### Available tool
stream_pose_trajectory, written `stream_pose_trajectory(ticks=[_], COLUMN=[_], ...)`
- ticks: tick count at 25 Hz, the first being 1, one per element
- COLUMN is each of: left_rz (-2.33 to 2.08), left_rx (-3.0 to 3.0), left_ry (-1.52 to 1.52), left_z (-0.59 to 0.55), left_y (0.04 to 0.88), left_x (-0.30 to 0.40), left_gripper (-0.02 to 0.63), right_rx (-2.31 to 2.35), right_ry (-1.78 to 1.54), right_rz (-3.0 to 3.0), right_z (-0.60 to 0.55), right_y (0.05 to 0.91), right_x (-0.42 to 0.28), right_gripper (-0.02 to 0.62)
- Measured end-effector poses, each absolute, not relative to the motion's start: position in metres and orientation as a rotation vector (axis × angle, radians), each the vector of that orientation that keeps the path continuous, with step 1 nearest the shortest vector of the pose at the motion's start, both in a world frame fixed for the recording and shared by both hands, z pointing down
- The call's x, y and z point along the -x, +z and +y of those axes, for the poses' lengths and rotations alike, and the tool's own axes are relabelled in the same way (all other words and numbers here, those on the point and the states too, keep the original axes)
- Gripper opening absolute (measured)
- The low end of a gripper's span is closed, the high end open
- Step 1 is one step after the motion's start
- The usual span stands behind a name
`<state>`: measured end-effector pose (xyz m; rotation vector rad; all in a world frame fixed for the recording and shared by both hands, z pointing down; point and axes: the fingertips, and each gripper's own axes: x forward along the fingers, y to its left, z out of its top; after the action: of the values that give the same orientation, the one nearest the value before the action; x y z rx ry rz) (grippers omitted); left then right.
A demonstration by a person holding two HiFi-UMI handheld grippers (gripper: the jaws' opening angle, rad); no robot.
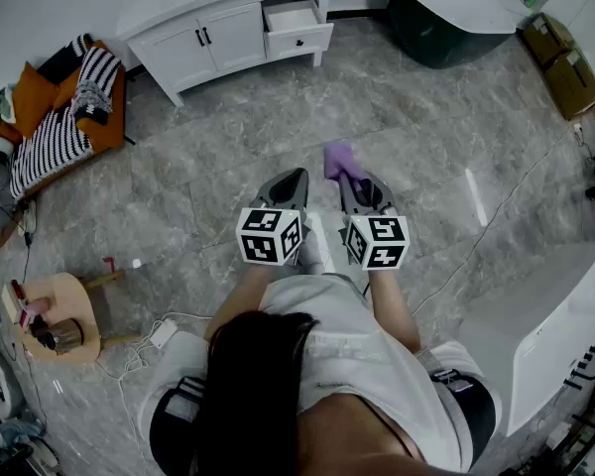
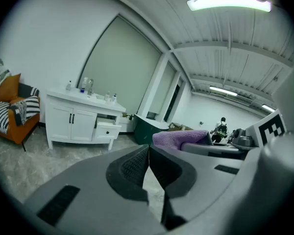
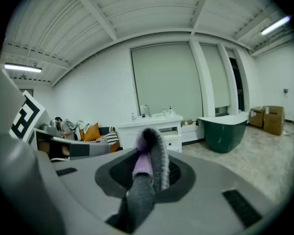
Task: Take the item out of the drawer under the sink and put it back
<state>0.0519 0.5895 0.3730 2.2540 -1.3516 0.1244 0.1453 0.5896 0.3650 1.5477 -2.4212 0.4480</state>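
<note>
A purple and grey cloth (image 1: 337,159) sticks out of my right gripper (image 1: 354,180), which is shut on it; in the right gripper view the cloth (image 3: 148,163) stands folded between the pads. My left gripper (image 1: 292,178) is beside it, shut and empty, its pads (image 2: 137,163) pressed together. In the left gripper view the purple cloth (image 2: 179,138) shows at the right. The white sink cabinet (image 1: 228,18) stands far ahead across the floor, with its right-hand drawer (image 1: 296,23) pulled open. The drawer (image 2: 108,129) also shows open in the left gripper view.
An orange sofa with striped cushions (image 1: 64,117) is at the far left. A dark green tub (image 1: 446,18) and cardboard boxes (image 1: 565,67) stand at the back right. A small round wooden table (image 1: 55,320) is near left, a white unit (image 1: 545,335) near right. A cable (image 1: 496,226) trails over the floor.
</note>
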Motion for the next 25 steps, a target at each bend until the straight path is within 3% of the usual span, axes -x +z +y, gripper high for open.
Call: stream_pose_trajectory(ticks=[25], left_rz=[-1.328], left_rx=[-2.293], left_ry=[0.133], left_z=[0.545], left_y=[0.372], left_x=[0.006], left_gripper=[0.006], right_rx=[-1.515], right_ry=[0.464], right_rz=[-2.456], right_z=[0.547], right_y=[0.363], right_x=[-0.072], right_gripper=[0.086])
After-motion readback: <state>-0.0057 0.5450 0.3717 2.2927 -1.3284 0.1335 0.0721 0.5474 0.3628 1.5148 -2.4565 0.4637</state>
